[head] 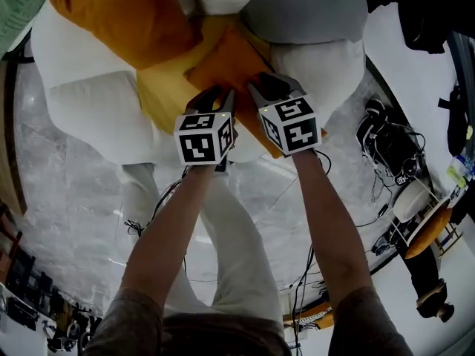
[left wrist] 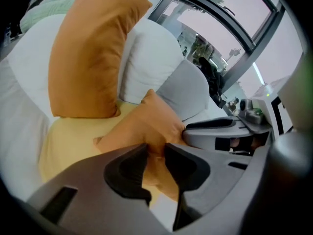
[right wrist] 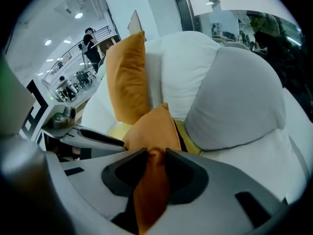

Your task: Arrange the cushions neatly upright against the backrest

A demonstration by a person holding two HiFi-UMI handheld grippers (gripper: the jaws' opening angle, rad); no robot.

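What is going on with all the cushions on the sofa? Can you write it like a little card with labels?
Place: white sofa
Left gripper: shut on the small orange cushion
Right gripper: shut on the same cushion, close beside the left one
Big orange cushion: standing upright at the back
White cushion: upright beside it
Grey cushion: next to the white one
Yellow cushion: lying flat under the small orange one

Small orange cushion (head: 234, 65): matt, slightly napped cloth; white cushion (head: 96, 117) and grey cushion (head: 312, 10): smooth matt fabric; left tongs (left wrist: 155, 148) and right tongs (right wrist: 155, 153): matt grey plastic, black pads (left wrist: 127, 173); floor (head: 74, 221): glossy, marble-veined.
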